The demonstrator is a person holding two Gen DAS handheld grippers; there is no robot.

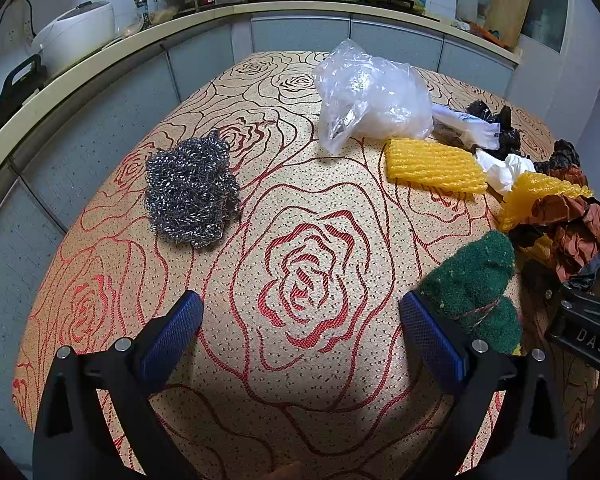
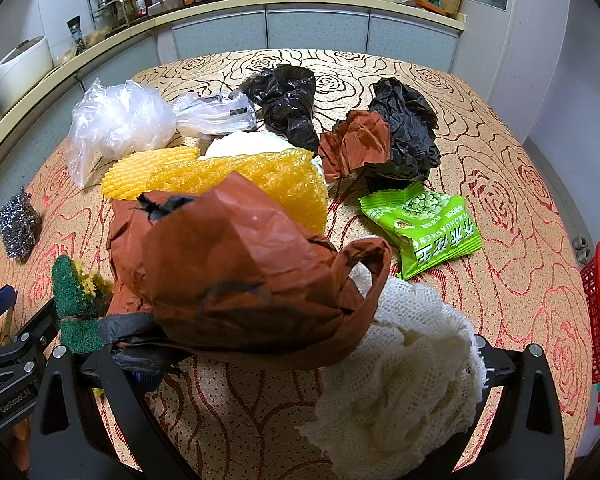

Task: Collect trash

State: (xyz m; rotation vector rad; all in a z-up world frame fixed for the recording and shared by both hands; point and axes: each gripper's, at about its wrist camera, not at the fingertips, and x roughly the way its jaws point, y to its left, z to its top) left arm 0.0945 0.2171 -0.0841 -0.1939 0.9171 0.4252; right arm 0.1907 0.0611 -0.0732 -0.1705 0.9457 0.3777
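Lying beside right finger, green sponge

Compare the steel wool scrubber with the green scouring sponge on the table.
The steel wool scrubber is a shiny grey tangle of wire coils; the green scouring sponge is matte, fibrous, with a yellow layer underneath. The scrubber is a rounded ball lying alone on the tablecloth; the sponge is pinched at the middle and rests beside the open left gripper's finger. Both are cleaning pads lying ungripped.
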